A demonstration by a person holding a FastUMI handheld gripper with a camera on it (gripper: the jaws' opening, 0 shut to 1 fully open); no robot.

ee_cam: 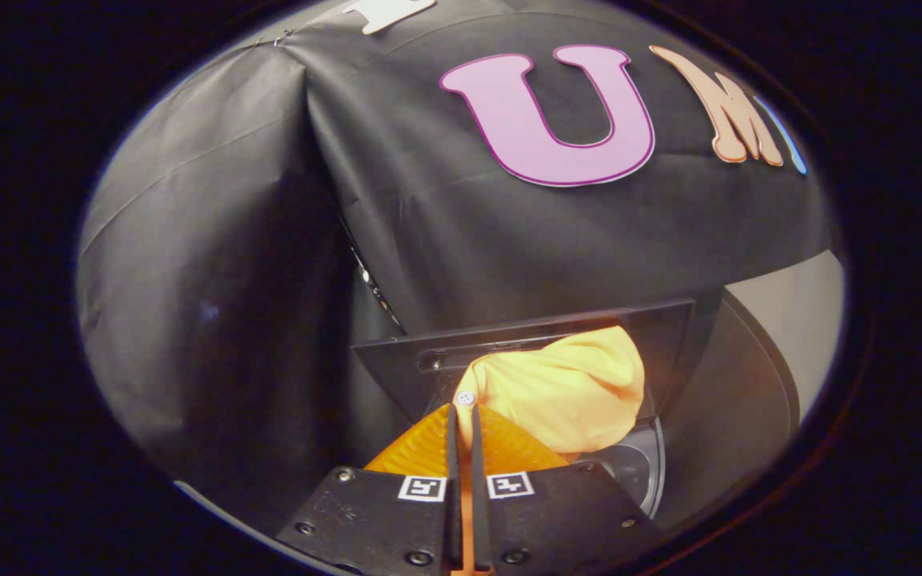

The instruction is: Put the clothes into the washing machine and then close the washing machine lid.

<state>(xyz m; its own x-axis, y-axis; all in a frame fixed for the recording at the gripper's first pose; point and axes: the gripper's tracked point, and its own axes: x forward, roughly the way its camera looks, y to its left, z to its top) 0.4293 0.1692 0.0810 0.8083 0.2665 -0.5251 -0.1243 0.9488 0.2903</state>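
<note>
While the fingers (463, 416) pinched a fold of the yellow garment (565, 392), it hung over the washing machine (717, 400) drum opening; lowering it well inside before letting go seemed wisest.

No readable words, brand names or numbers on the machine or the cloth. Only signs: two small square black-and-white coded tags, left tag (422, 488) and right tag (507, 484), stuck side by side on the near body of the gripper (465, 416), one at the base of each finger. Patterned blocks, no letters. Fingers pressed together on the yellow garment (565, 392) just ahead.
</note>
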